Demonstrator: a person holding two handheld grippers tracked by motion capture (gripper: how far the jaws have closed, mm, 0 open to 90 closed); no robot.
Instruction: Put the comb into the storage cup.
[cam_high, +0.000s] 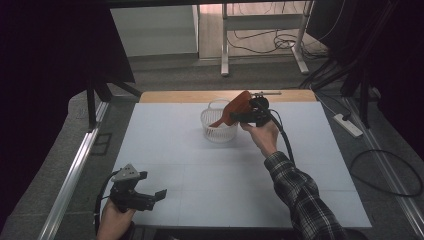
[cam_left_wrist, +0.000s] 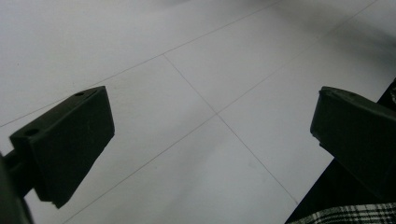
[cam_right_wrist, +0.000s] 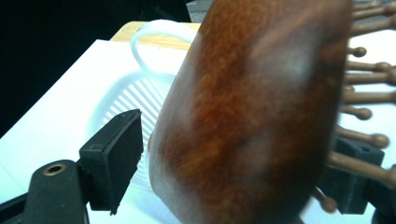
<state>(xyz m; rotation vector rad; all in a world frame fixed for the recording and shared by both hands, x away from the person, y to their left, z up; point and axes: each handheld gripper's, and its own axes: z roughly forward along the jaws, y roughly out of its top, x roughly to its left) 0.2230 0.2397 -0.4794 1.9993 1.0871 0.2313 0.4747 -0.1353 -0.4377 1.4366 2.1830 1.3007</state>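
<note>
Right claw (cam_high: 239, 116) released around glossy wooden bristled brush (cam_high: 235, 107), ribbed white basket (cam_high: 218, 131), left claw (cam_high: 159, 194) released

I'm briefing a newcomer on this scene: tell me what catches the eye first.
A reddish wooden hairbrush stands out, tilted with its handle down in the white basket at the far middle of the table. The right gripper is at the brush, its jaws set apart around the head. The left gripper waits open at the near left corner.

The worktop (cam_high: 200, 185) lies bare around the left gripper (cam_high: 159, 194), open to passage across its near half. Toward the far edge, the basket (cam_high: 218, 131) and the brush (cam_high: 235, 107) leaning in it block the middle.
</note>
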